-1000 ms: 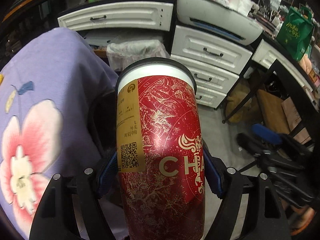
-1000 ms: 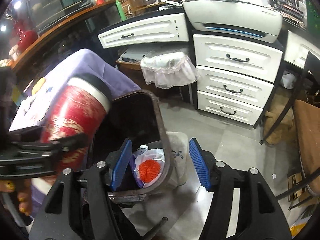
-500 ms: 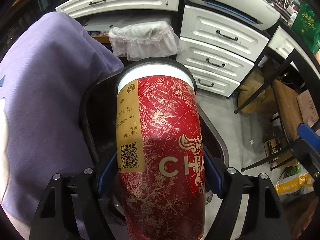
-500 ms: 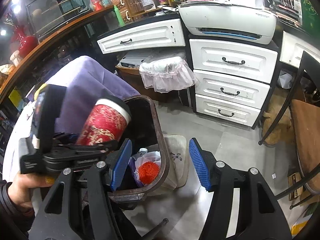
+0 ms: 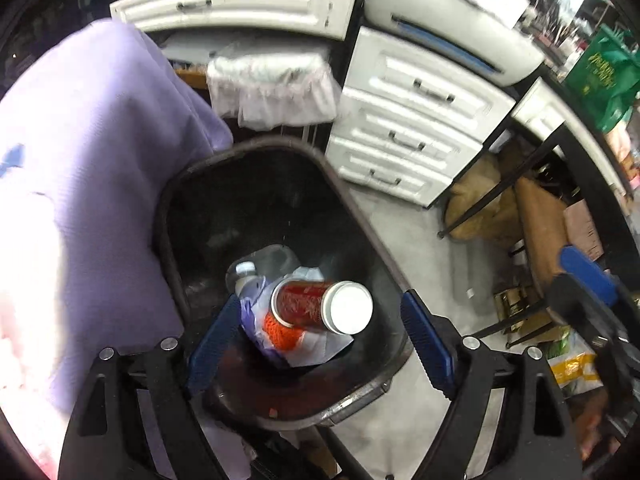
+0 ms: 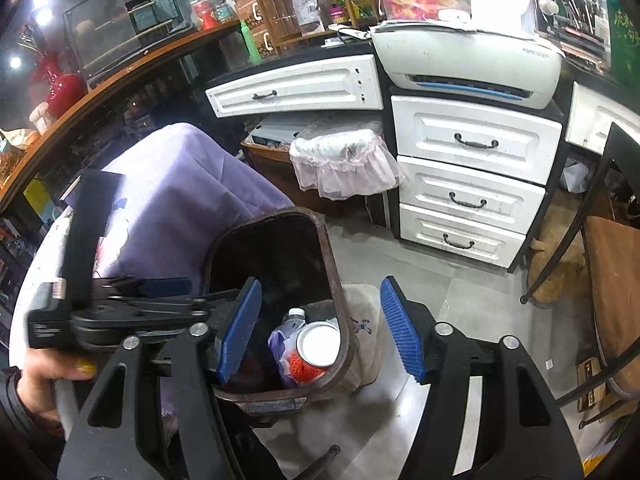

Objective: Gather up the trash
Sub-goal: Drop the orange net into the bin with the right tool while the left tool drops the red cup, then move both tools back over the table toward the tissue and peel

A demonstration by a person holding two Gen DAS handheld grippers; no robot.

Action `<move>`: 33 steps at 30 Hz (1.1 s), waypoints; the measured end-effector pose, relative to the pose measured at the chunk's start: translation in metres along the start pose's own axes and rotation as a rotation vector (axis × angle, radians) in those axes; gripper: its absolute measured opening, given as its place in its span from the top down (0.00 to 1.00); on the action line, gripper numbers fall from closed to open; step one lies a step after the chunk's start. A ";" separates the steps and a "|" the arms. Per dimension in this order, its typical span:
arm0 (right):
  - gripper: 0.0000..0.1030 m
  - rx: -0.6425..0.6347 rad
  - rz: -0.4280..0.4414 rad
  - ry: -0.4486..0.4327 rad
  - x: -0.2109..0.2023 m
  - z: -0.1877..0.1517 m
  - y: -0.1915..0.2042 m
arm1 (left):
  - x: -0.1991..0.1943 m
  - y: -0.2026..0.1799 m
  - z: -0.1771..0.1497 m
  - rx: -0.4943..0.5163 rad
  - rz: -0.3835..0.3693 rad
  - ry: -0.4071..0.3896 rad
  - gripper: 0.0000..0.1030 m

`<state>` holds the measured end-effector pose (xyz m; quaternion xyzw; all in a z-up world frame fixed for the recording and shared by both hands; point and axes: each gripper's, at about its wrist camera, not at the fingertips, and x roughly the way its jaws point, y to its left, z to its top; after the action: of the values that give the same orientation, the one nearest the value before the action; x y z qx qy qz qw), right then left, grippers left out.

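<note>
— What sort of place is this?

— A small shop's back counter or office corner. Beyond the fingertips a white printer [image 6: 468, 68] sits above a stack of white drawers [image 6: 472, 172].

— Anything that says shop and not home?

— Up and left of the fingers a curved wooden counter [image 6: 120, 76] carries a glass display case [image 6: 128, 20]; straight ahead, shelves [image 6: 304, 0] hold packaged goods. A green shopping bag [image 5: 600, 76] hangs far to the right.

— And near the fingers?

— A dark trash bin [image 6: 332, 280] between them, on grey floor tiles [image 6: 460, 292].
</note>
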<state>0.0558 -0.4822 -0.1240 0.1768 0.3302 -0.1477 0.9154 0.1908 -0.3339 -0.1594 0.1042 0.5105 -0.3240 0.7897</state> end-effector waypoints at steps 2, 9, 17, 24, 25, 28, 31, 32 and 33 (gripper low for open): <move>0.38 -0.005 0.006 -0.003 -0.001 0.002 0.004 | -0.014 0.001 0.000 -0.002 -0.044 -0.021 0.22; 0.38 -0.009 0.034 -0.013 -0.004 0.012 0.018 | -0.085 -0.004 -0.003 0.011 -0.113 -0.181 0.18; 0.30 -0.074 0.124 -0.038 -0.006 0.031 0.067 | -0.152 0.030 -0.012 -0.013 -0.074 -0.354 0.10; 0.29 -0.185 0.240 -0.029 0.006 0.048 0.138 | -0.181 0.104 -0.029 -0.089 0.150 -0.385 0.09; 0.29 -0.201 0.255 -0.023 0.008 0.048 0.149 | -0.184 0.117 -0.032 -0.109 0.177 -0.388 0.08; 0.29 -0.252 0.306 0.005 0.018 0.049 0.182 | -0.197 0.154 -0.044 -0.161 0.267 -0.390 0.07; 0.29 -0.309 0.335 0.038 0.030 0.046 0.216 | -0.204 0.195 -0.058 -0.217 0.361 -0.368 0.07; 0.29 -0.323 0.343 0.050 0.034 0.044 0.225 | -0.205 0.210 -0.062 -0.239 0.389 -0.362 0.07; 0.29 -0.343 0.355 0.066 0.039 0.043 0.237 | -0.207 0.224 -0.067 -0.260 0.414 -0.358 0.07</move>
<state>0.2001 -0.2941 -0.0648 0.0789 0.3439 0.0796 0.9323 0.2239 -0.0442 -0.0466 0.0452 0.3684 -0.1011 0.9230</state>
